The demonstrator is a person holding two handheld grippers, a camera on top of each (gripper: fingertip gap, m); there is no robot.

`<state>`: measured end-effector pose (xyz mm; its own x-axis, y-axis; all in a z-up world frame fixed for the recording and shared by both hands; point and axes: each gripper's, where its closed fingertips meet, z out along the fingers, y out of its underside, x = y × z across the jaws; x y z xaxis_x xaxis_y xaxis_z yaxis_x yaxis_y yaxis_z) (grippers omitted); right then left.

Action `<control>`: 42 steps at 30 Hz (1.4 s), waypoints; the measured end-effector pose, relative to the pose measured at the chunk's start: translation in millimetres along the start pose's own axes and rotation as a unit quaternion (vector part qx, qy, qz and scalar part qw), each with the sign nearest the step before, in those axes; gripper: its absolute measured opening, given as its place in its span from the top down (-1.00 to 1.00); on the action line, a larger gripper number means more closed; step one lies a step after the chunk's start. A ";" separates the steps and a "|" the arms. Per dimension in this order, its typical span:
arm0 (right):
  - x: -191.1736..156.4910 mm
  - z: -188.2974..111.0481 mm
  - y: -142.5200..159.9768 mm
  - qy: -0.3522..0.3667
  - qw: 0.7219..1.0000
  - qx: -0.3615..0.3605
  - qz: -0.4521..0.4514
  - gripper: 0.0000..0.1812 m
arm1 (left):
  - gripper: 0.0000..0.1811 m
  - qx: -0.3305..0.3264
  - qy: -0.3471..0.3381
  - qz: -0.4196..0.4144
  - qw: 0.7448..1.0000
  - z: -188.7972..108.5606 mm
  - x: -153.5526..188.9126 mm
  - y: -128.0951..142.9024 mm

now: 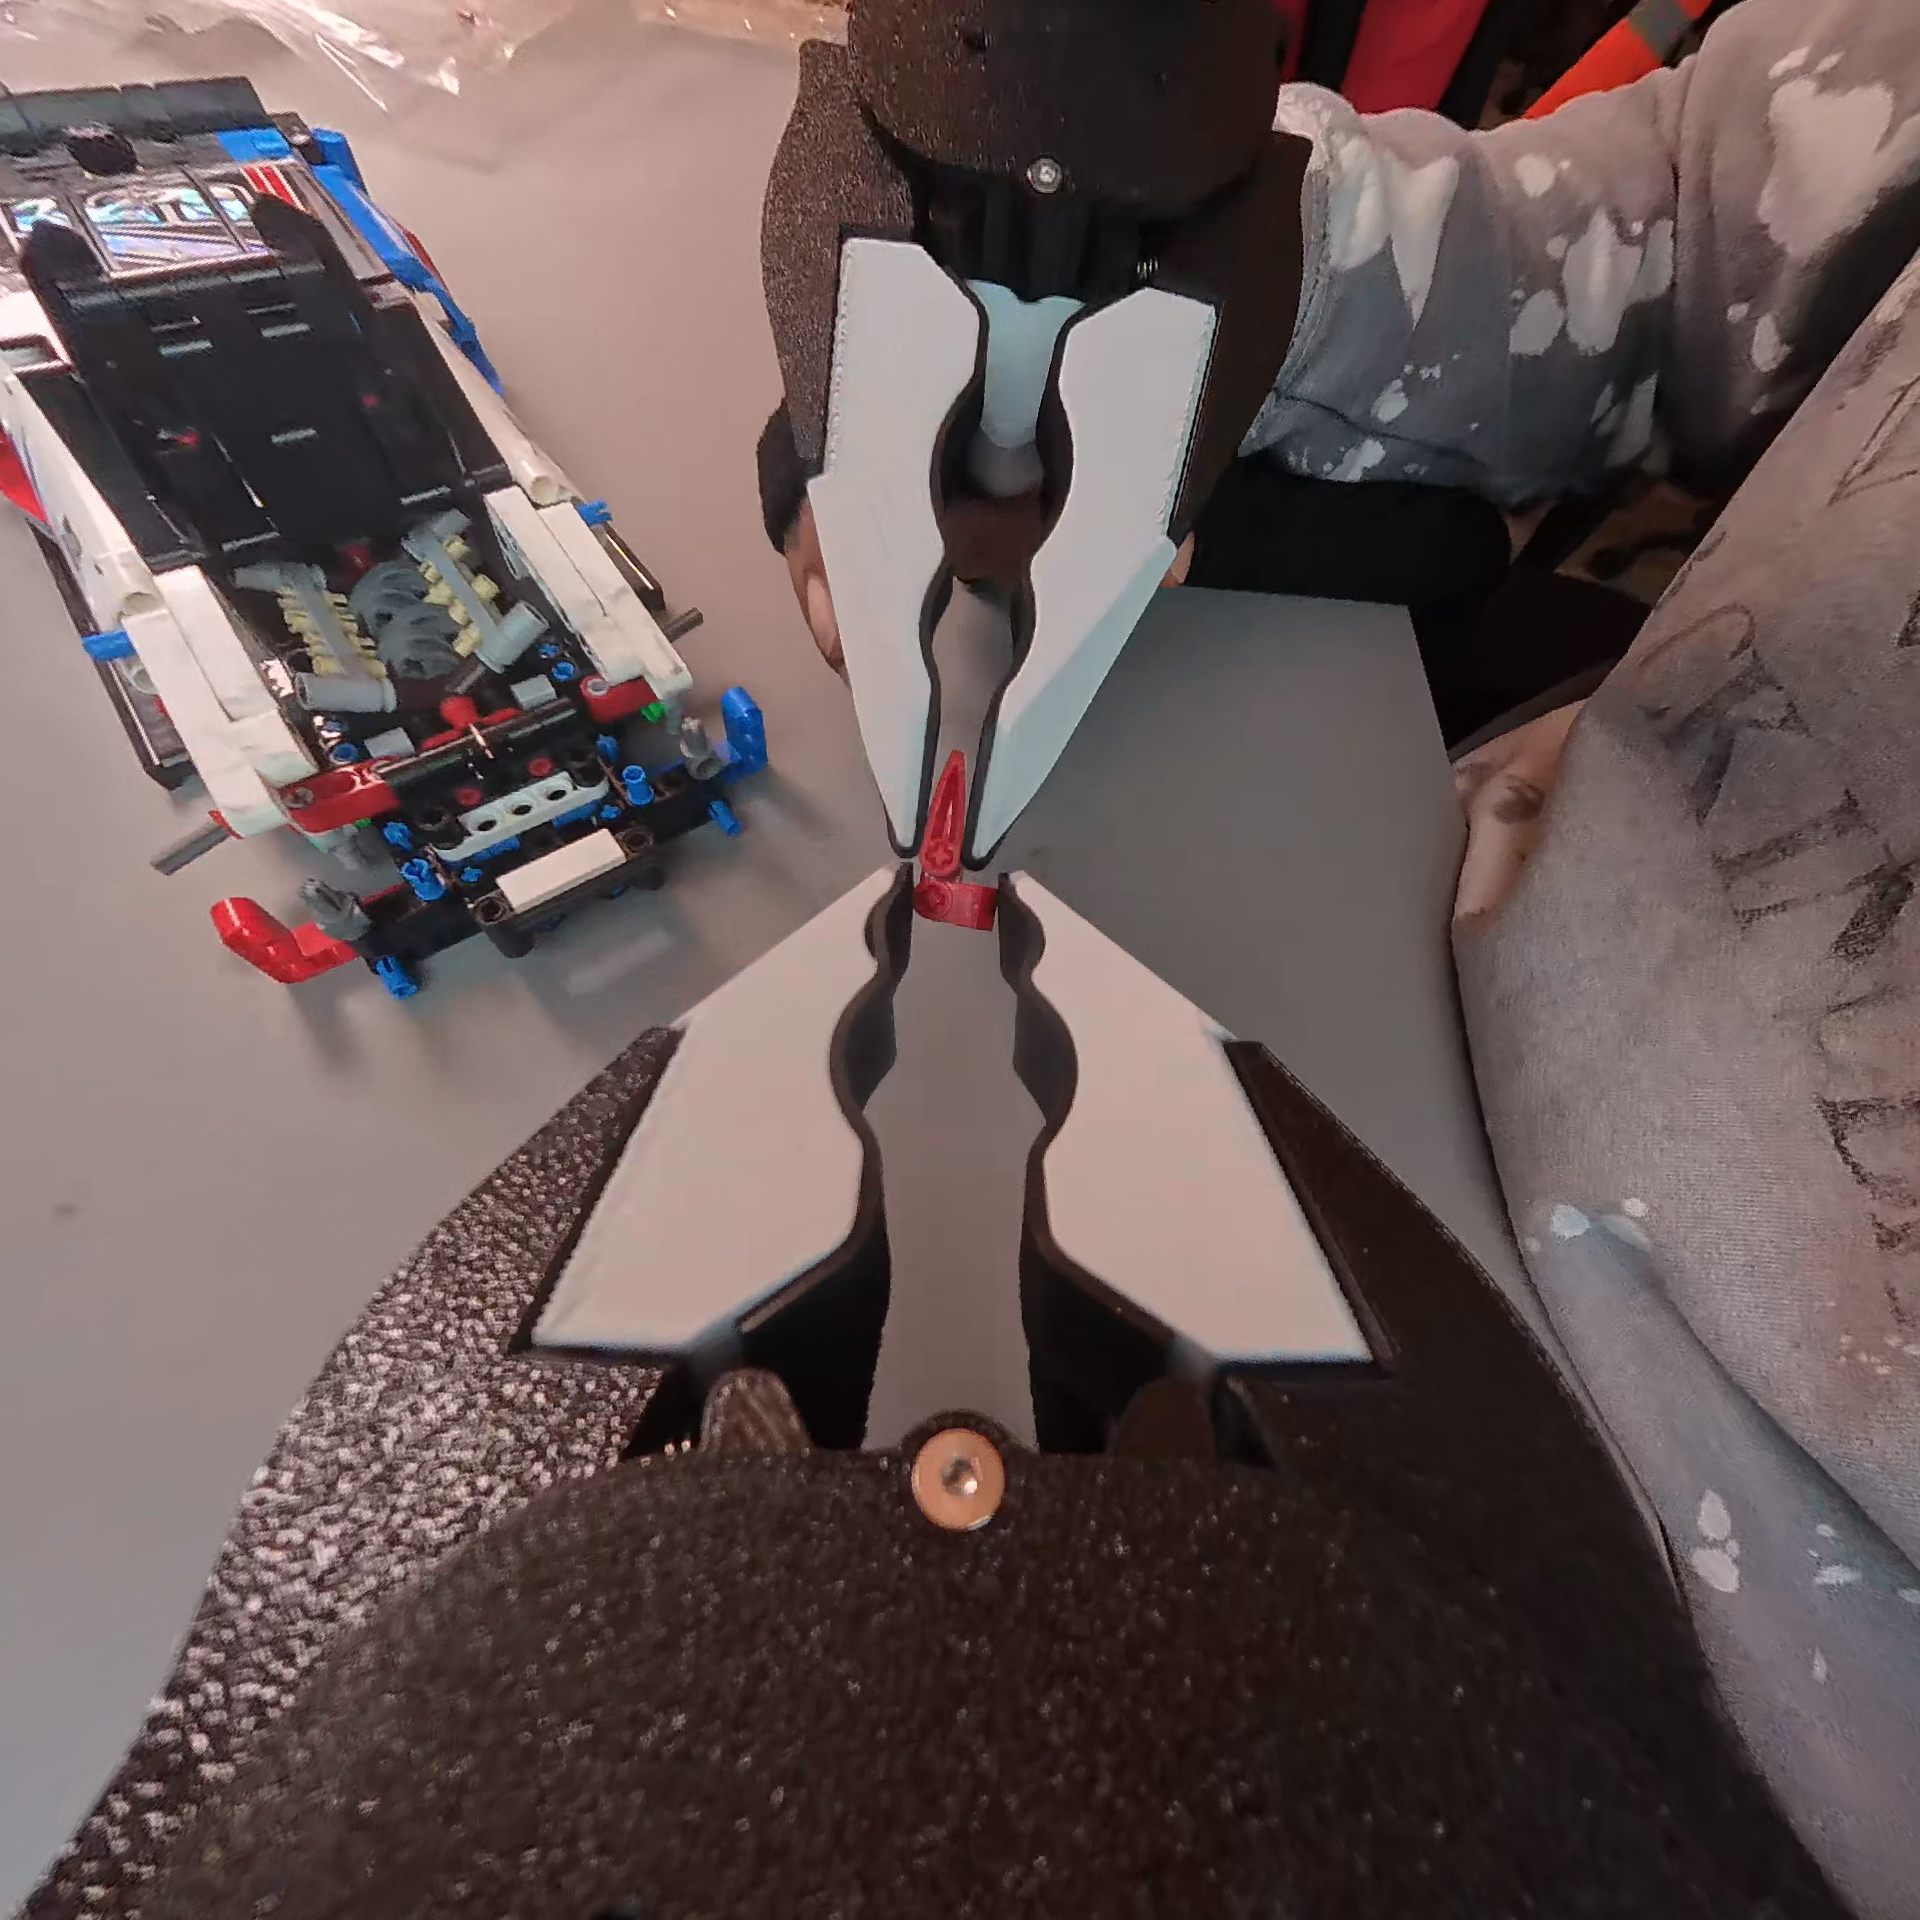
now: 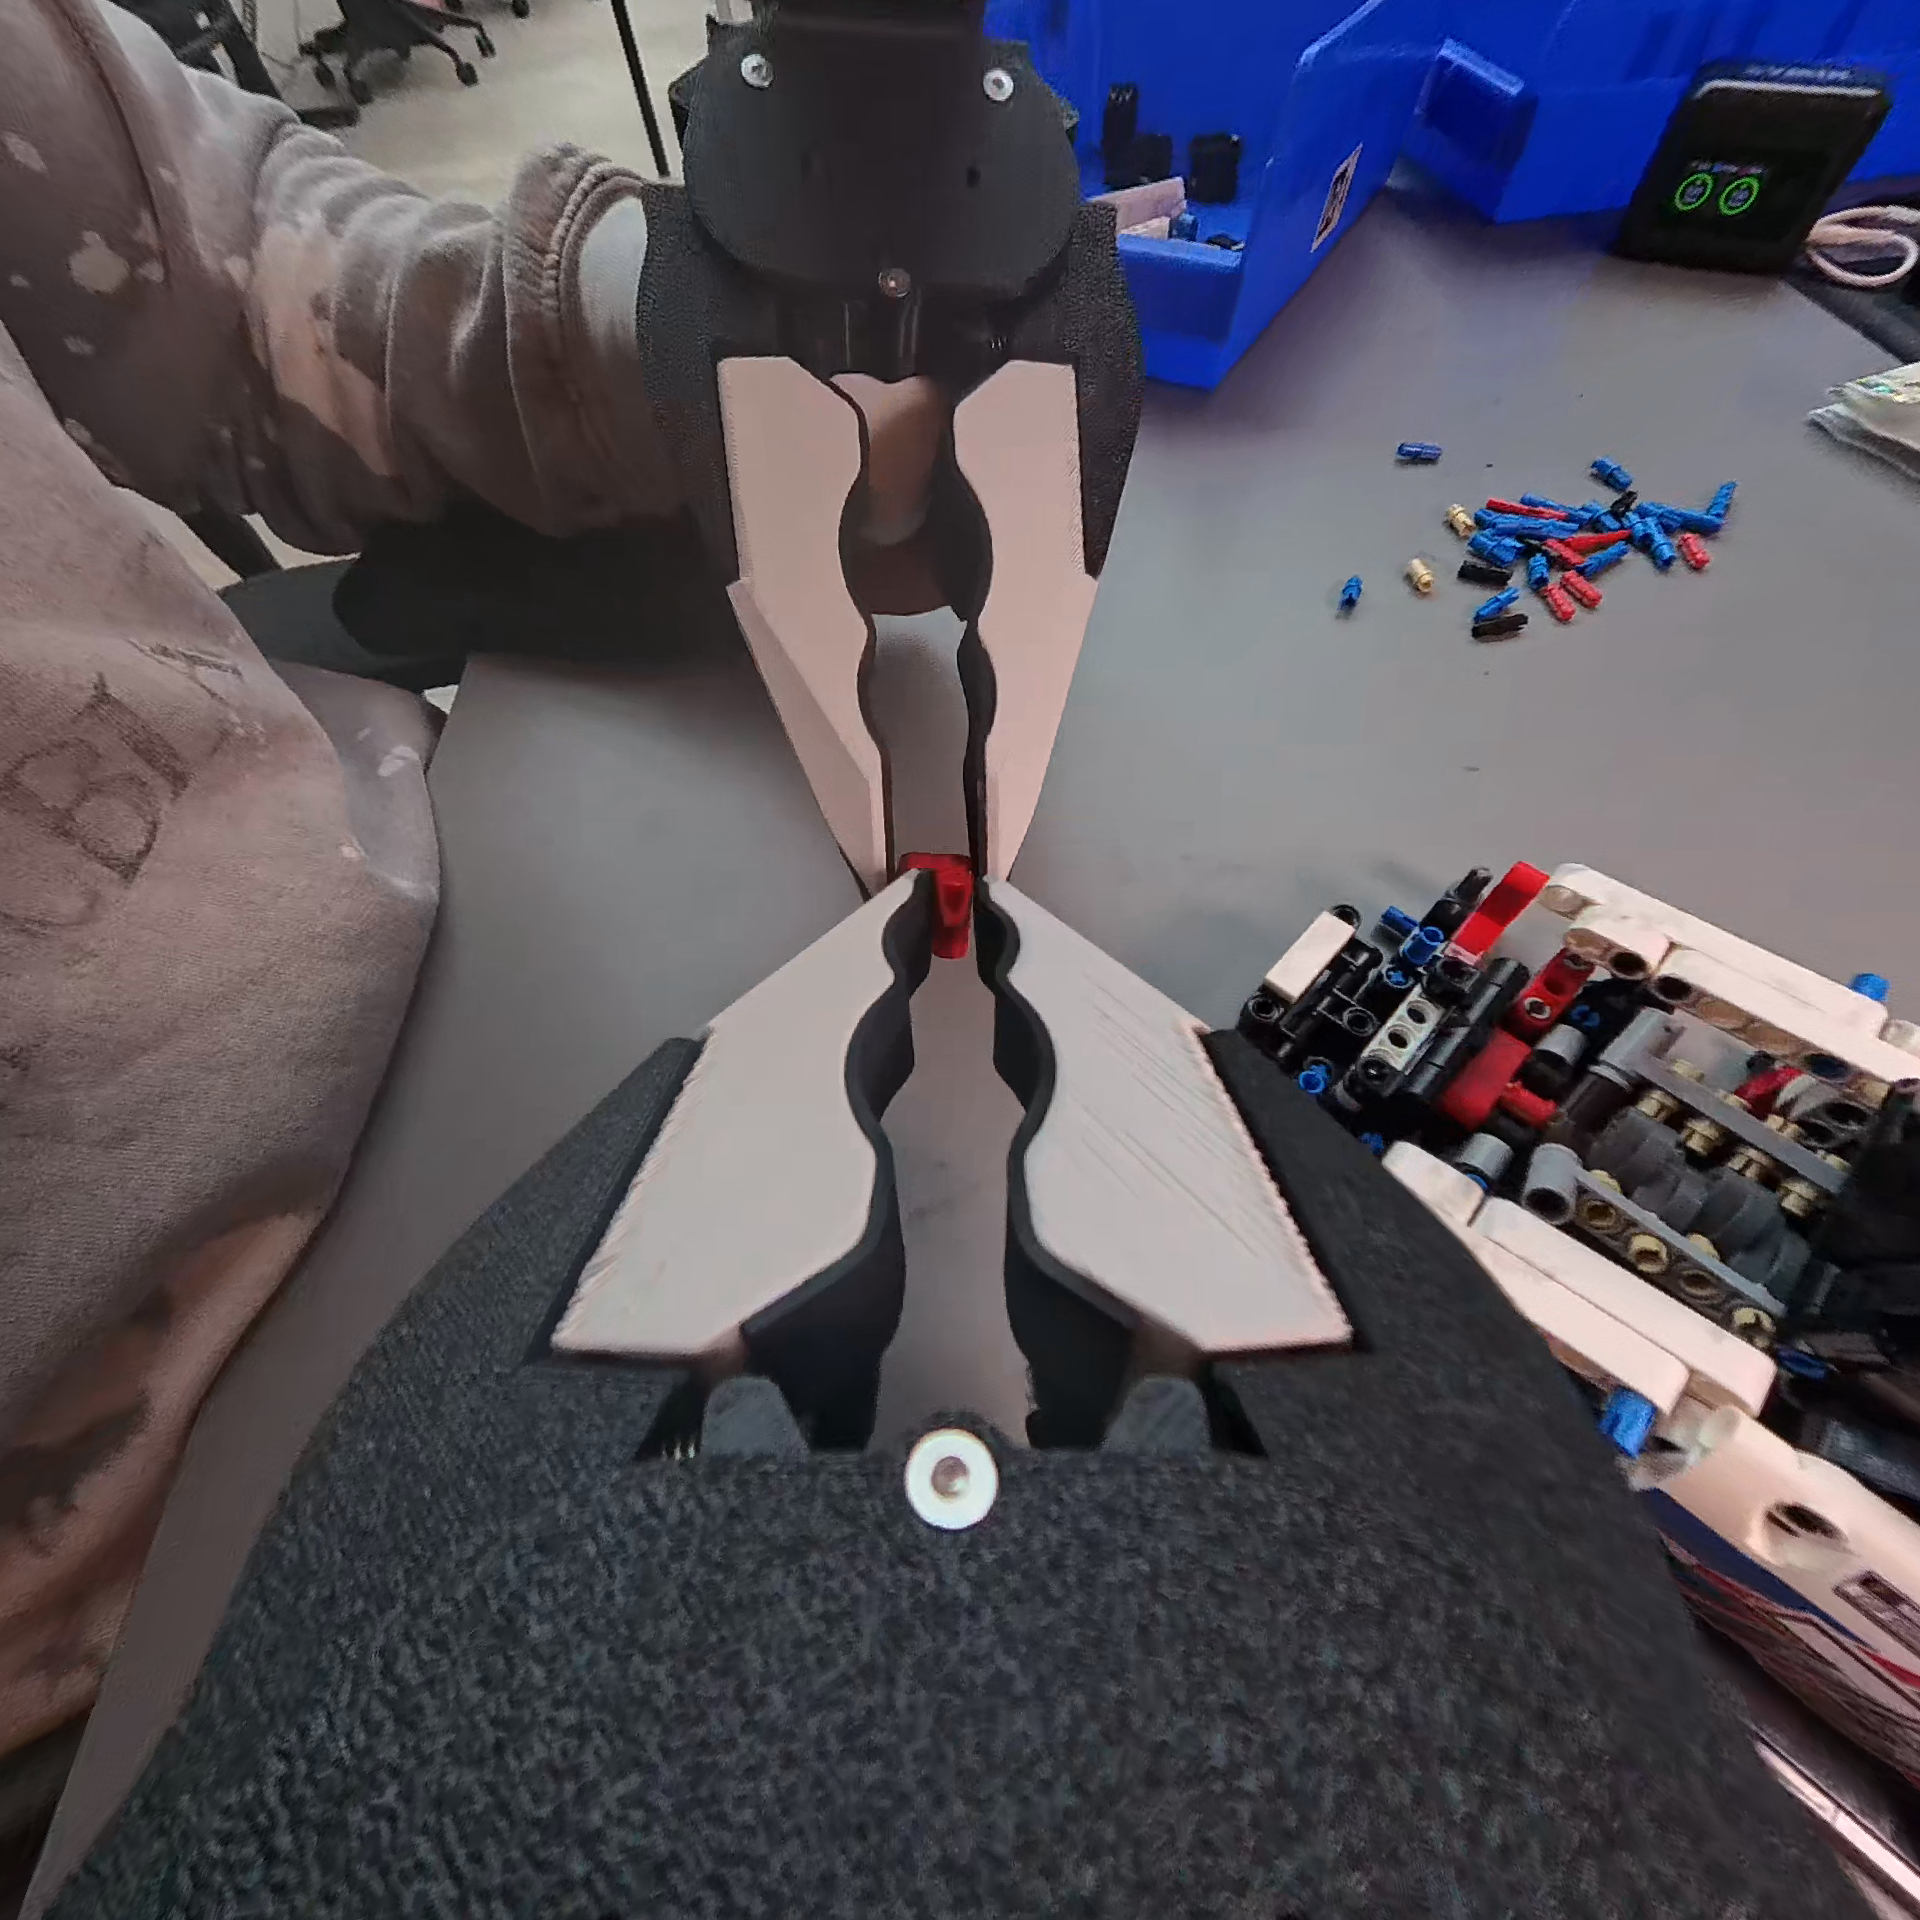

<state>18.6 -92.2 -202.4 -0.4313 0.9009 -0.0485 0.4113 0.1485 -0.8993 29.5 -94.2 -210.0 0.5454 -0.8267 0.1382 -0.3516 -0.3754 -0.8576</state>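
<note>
My left gripper (image 1: 951, 878) is shut on a small red connector piece (image 1: 951, 902), held crosswise at its tips above the grey table (image 1: 1247, 779). My right gripper (image 2: 951, 888) is shut on a thin red pointed piece (image 2: 948, 920). The two grippers meet tip to tip, and the two red pieces touch. In the left wrist view the right gripper (image 1: 940, 850) comes from above holding the pointed piece (image 1: 948, 816). In the right wrist view the left gripper (image 2: 935, 871) comes from above holding the connector (image 2: 932, 864).
A part-built black, white, blue and red brick car (image 1: 312, 520) lies on the table, also in the right wrist view (image 2: 1610, 1143). Several loose pins (image 2: 1579, 540), blue bins (image 2: 1351, 156) and a black device with a screen (image 2: 1756, 166) sit farther back. A person's grey sleeve (image 1: 1558, 312) is close. The grippers are tip to tip, or close to it.
</note>
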 end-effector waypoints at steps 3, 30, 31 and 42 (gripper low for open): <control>-1.1 1.4 2.8 -0.002 1.000 -0.009 -0.004 0.93 | 0.84 -0.004 0.000 0.003 1.000 1.3 0.4 2.3; -5.8 -19.5 -43.2 -0.045 0.988 0.135 0.052 0.93 | 0.94 0.142 0.072 -0.076 0.984 -19.9 9.4 -39.8; -6.3 -19.4 -41.7 -0.046 0.989 0.130 0.052 0.93 | 0.94 0.138 0.072 -0.074 0.985 -18.7 9.9 -38.6; -5.6 -19.9 -38.5 -0.045 0.990 0.120 0.051 0.93 | 0.94 0.138 0.078 -0.081 0.984 -16.6 8.9 -37.7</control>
<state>21.1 -94.9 -158.8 -0.4722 0.8644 -0.1727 0.2576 -0.0521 -0.9648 35.0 -94.4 -168.2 0.4467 -0.8278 0.3394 -0.0381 -0.3966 -0.9172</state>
